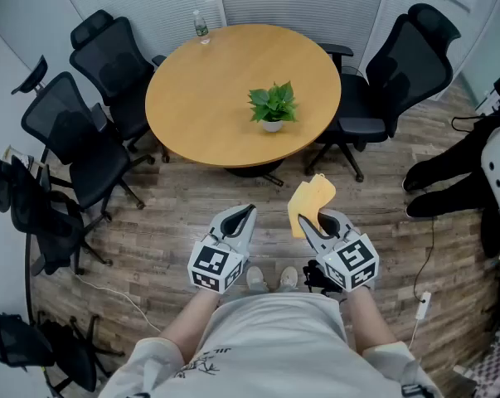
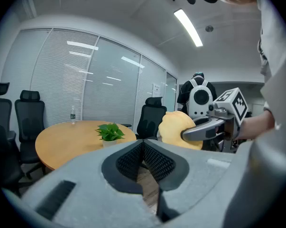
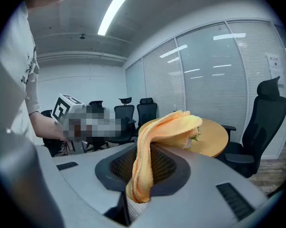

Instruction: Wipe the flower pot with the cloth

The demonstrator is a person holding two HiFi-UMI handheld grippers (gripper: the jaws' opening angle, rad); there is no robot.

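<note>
Closest to me, my left gripper [image 1: 246, 212] is clenched on nothing, its jaws pressed together. Just beside it, my right gripper [image 1: 309, 225] is clamped on the yellow cloth [image 1: 310, 201], which flops forward over the jaws. Both hang over the floor, well short of the round table [image 1: 191, 98]. The flower pot [image 1: 272, 125] stands upright by the table's near edge, ahead and between the two grippers. The right gripper points almost straight at it, so I judge that hand should reach forward.
</note>
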